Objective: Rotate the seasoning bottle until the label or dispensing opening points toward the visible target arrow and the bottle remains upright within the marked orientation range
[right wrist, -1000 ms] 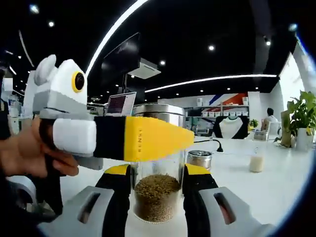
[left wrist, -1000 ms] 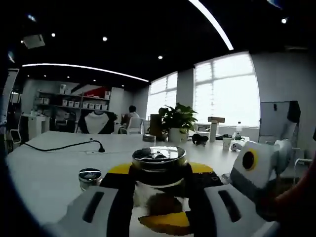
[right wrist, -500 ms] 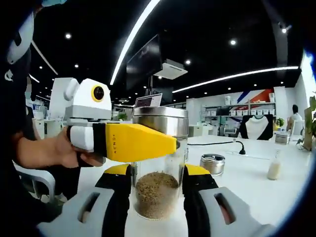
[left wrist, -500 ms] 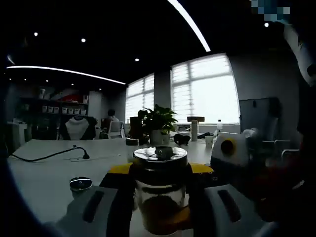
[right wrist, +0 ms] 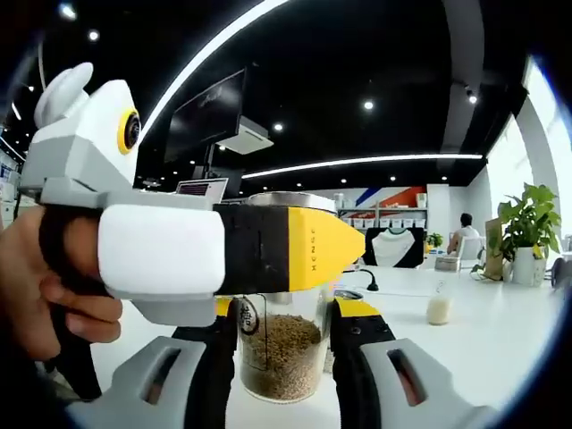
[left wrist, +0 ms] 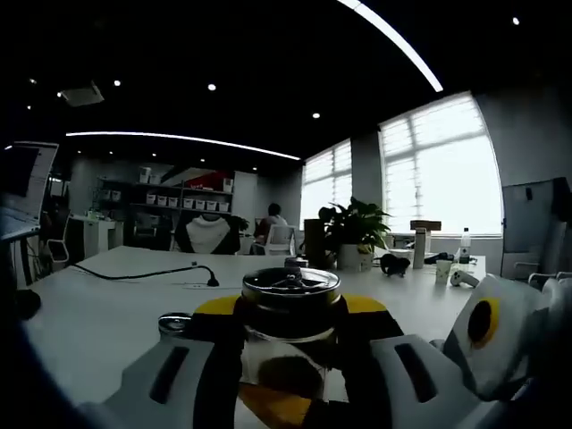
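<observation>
An open-plan office, dimly lit under a dark ceiling with recessed spotlights and long linear light strips (left wrist: 393, 40). A large white worktop (left wrist: 98, 308) carries a black cable (left wrist: 143, 271) and a potted plant (left wrist: 356, 234). Tall windows (left wrist: 438, 174) line one wall, and shelves of white boxes (left wrist: 170, 197) line the back. A person sits at a distance (left wrist: 271, 219); a laptop screen (right wrist: 201, 189) glows in the right gripper view.
</observation>
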